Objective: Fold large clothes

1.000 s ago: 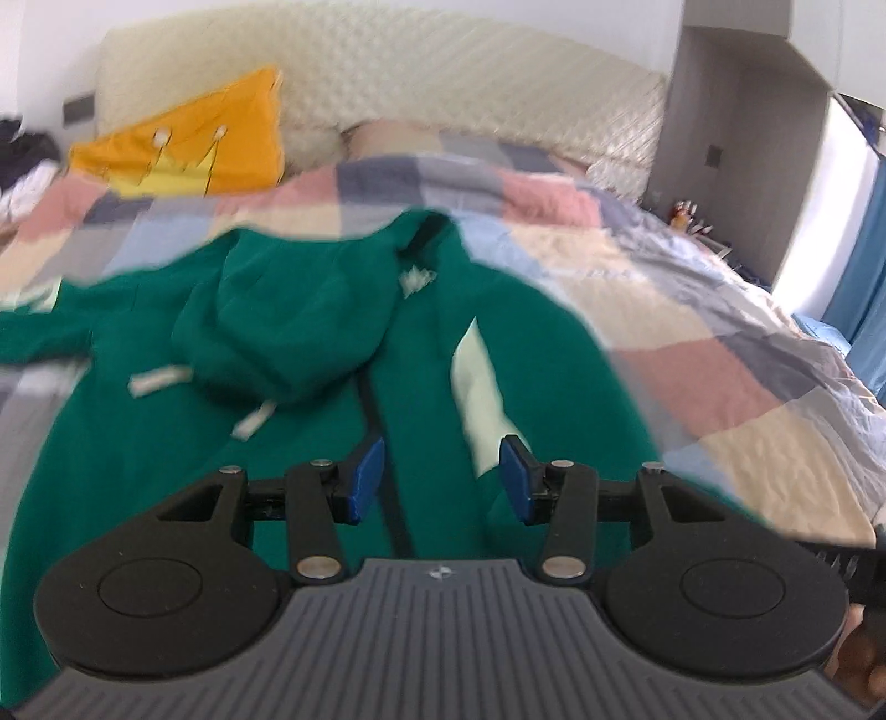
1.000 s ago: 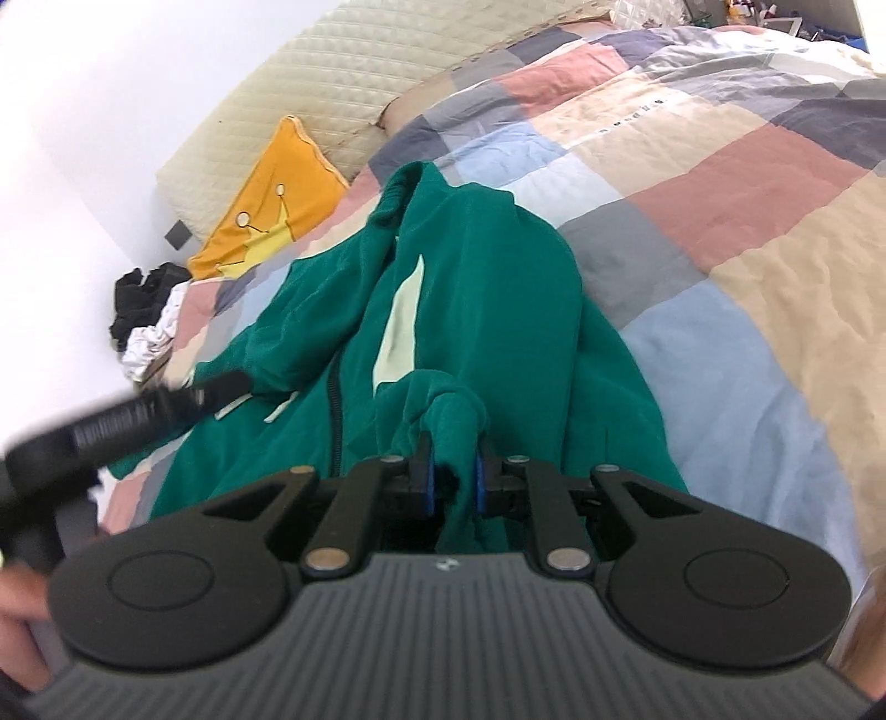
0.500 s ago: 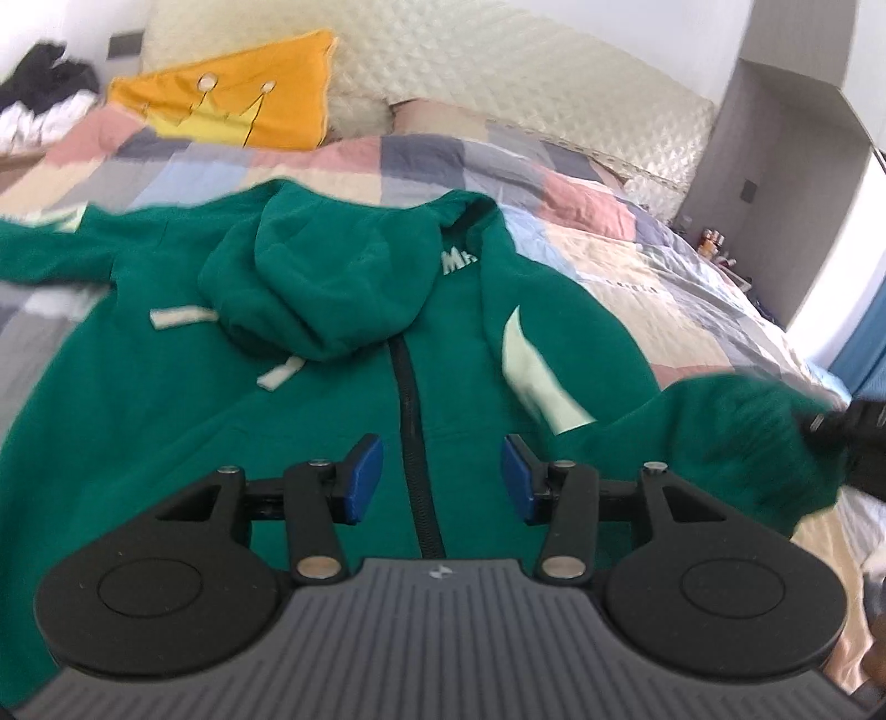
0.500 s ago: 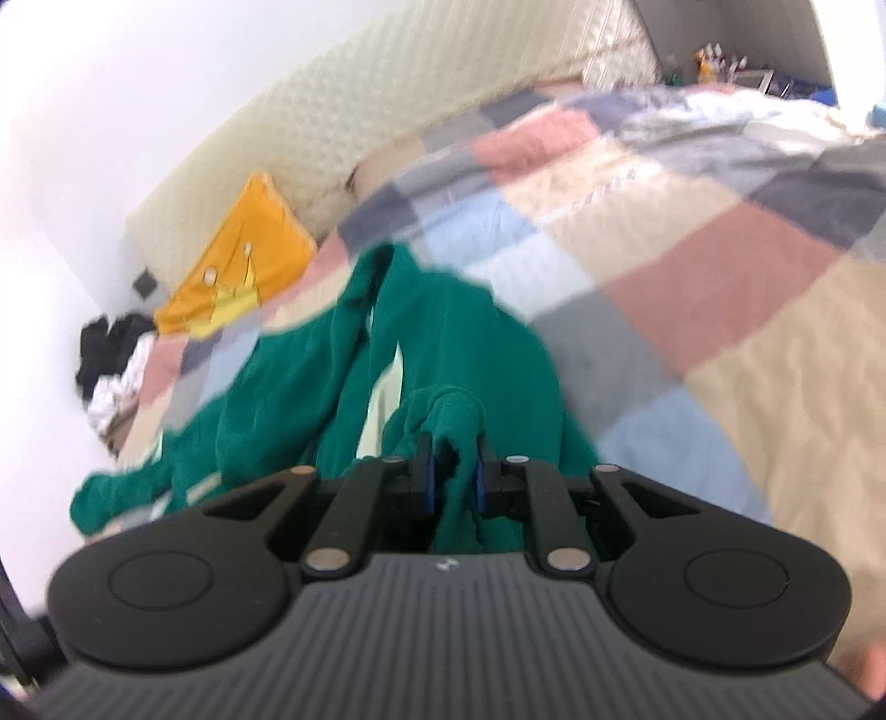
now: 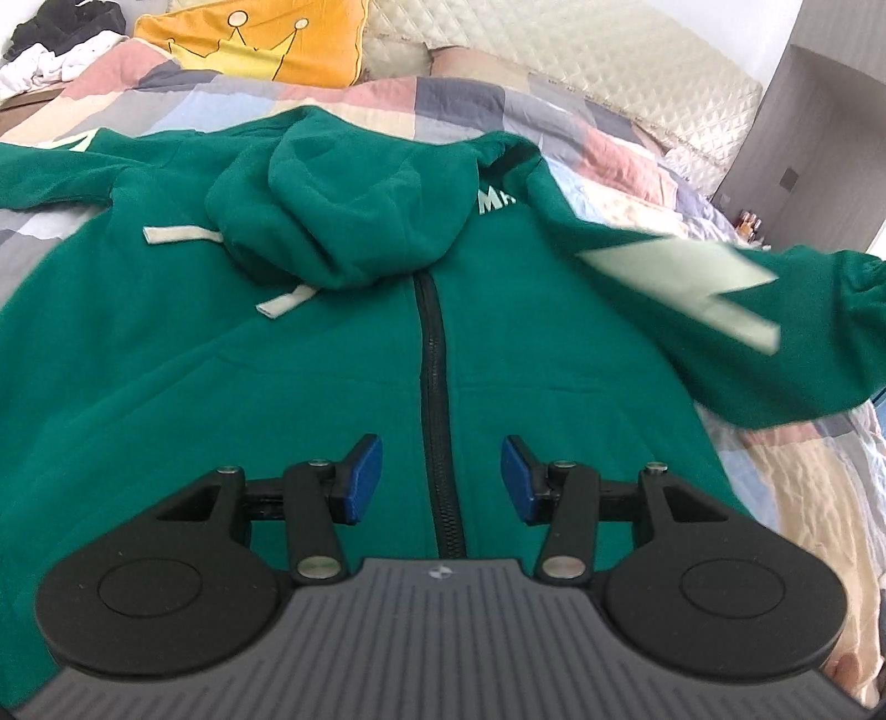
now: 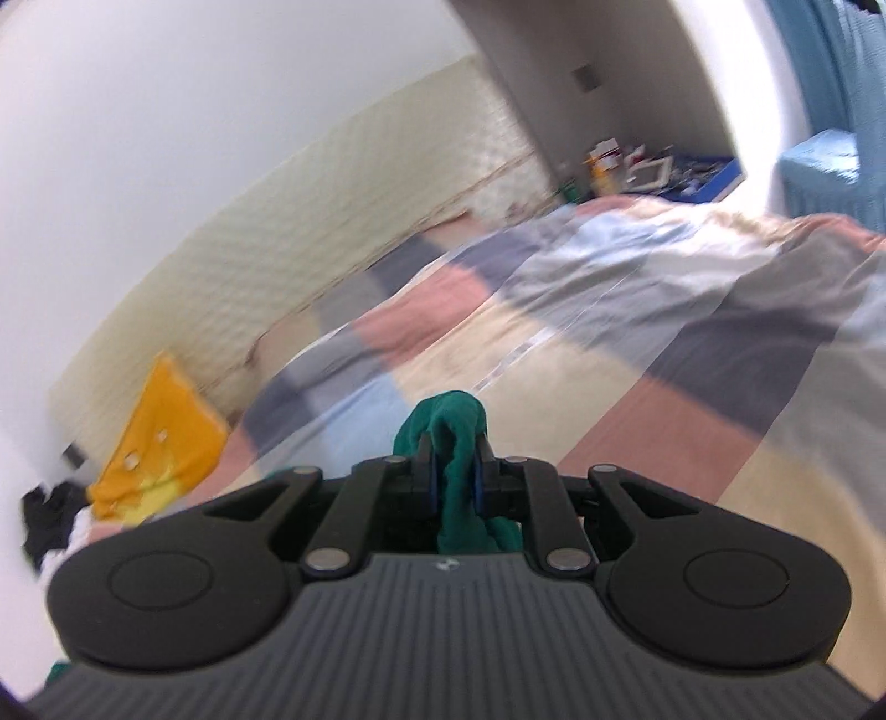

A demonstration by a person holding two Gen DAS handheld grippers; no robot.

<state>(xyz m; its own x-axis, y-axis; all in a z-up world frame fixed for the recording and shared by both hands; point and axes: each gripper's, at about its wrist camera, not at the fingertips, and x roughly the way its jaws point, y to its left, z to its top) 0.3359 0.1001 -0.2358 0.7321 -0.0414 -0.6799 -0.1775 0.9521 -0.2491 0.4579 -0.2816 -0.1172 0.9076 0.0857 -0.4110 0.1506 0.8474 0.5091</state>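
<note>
Left wrist view looks down over a bed covered by a patchwork quilt (image 5: 626,149) in pink, grey, pale blue and cream squares, with a quilted cream headboard (image 5: 581,50) along the far edge. On the quilt lies a large green hoodie (image 5: 232,354), front side up, spread wide and filling most of the near and middle ground. Its hood (image 5: 354,210) is flopped forward over the chest, and a black zipper (image 5: 437,399) runs down the middle toward the camera. The sleeve on the left (image 5: 50,171) stretches out flat to the left edge. The sleeve on the right (image 5: 764,327), marked with a pale green patch, is lifted off the quilt and blurred. Two pale drawstrings (image 5: 177,235) lie on the chest left of the hood. At the far left sit an orange pillow (image 5: 260,39) with a crown drawing and a heap of dark and white clothes (image 5: 61,39).

Just above the hoodie's lower front, the left gripper (image 5: 440,479) hovers with its blue pads about half apart on either side of the zipper and nothing between them.

Right wrist view, heavily blurred, faces across the quilt toward the headboard and a cluttered far corner beside a blue curtain (image 6: 853,83). Its right gripper (image 6: 454,479) is clamped almost fully together on a bunched fold of the green fabric, which sticks up past the fingertips and hangs below them.
</note>
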